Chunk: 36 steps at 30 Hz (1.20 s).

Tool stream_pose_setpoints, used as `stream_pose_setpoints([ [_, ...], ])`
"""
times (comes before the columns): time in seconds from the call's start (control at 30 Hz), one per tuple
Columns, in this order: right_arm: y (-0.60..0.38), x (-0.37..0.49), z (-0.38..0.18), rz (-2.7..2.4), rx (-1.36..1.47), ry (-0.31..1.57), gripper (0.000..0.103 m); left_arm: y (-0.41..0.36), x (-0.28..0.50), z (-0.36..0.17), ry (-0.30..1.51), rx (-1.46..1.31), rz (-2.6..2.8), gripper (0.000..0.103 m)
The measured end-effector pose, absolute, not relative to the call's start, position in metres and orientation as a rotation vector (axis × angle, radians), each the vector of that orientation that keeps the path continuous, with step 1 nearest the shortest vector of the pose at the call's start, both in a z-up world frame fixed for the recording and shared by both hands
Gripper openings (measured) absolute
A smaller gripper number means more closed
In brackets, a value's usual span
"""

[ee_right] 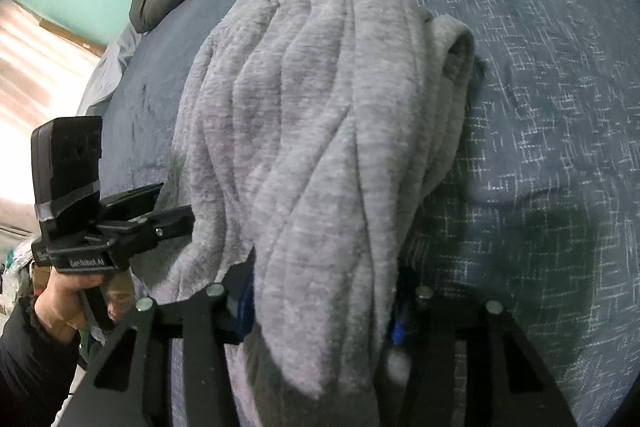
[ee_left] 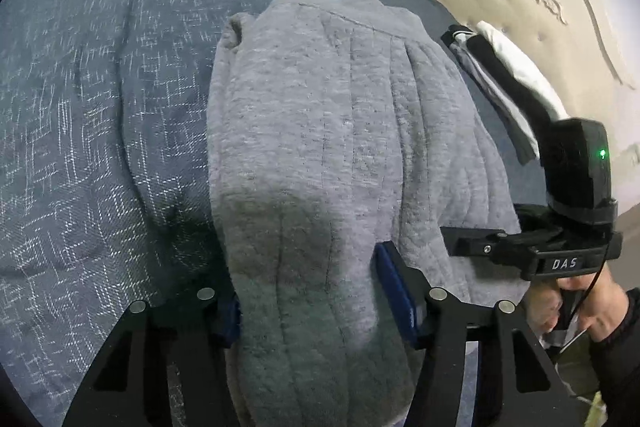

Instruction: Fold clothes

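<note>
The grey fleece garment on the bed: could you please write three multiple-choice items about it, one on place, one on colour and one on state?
1. Where does the grey fleece garment lie?
A. On the blue patterned bedspread
B. On a wooden floor
C. In a basket

2. What colour are the pads on the left gripper?
A. Red
B. Blue
C. White

3. How is the garment's near end?
A. Spread flat, untouched
B. Bunched between the jaws of both the left gripper and the right gripper
C. Hanging from a hook

Answers: 1 A, bedspread shows all round it. 2 B, a blue pad edges the fabric. 3 B, each wrist view shows fabric gathered between its jaws.
</note>
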State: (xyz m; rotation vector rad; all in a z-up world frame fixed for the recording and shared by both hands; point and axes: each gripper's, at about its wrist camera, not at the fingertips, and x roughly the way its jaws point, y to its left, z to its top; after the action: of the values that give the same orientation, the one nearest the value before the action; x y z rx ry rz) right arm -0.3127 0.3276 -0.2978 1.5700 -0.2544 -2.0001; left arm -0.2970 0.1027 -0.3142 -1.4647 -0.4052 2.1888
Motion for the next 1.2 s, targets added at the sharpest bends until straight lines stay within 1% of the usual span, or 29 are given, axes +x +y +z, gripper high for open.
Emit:
stream_pose_setpoints([
  [0.13, 0.341, -0.315, -0.307, -1.982, 1.583, -0.333, 0.054, 0.095, -0.305, -0.326, -0.518, -1.486, 2.133, 0.066],
  [0.27, 0.342, -0.315, -0.306, -1.982, 1.555, -0.333, 0.054, 0.099, -0.309, -0.327, -0.482, -1.470, 2.131, 0.067],
  [0.37, 0.342, -0.314, -0.305, -1.982, 1.533, -0.333, 0.052, 0.100, -0.310, -0.329, -0.504, -1.463, 2.129, 0.067],
  [0.43, 0.343, -0.314, -0.305, -1.982, 1.519, -0.332, 0.047, 0.100, -0.309, -0.327, -0.497, -1.456, 2.134, 0.064],
  [0.47, 0.343, -0.314, -0.305, -1.982, 1.512, -0.332, 0.046, 0.102, -0.308, -0.325, -0.485, -1.450, 2.140, 0.060],
  [0.53, 0.343, -0.313, -0.303, -1.983, 1.497, -0.329, 0.041, 0.103, -0.307, -0.322, -0.470, -1.438, 2.148, 0.055],
  [0.6, 0.344, -0.310, -0.299, -1.990, 1.476, -0.314, 0.040, 0.107, -0.307, -0.316, -0.464, -1.425, 2.155, 0.049],
  [0.7, 0.346, -0.309, -0.288, -1.985, 1.439, -0.313, 0.038, 0.111, -0.307, -0.307, -0.454, -1.403, 2.161, 0.045],
  [0.97, 0.362, -0.316, -0.247, -2.001, 1.365, -0.300, 0.036, 0.131, -0.317, -0.276, -0.494, -1.327, 2.170, 0.043],
  [1.2, 0.405, -0.333, -0.198, -2.043, 1.300, -0.277, 0.036, 0.168, -0.337, -0.231, -0.480, -1.254, 2.184, 0.043],
])
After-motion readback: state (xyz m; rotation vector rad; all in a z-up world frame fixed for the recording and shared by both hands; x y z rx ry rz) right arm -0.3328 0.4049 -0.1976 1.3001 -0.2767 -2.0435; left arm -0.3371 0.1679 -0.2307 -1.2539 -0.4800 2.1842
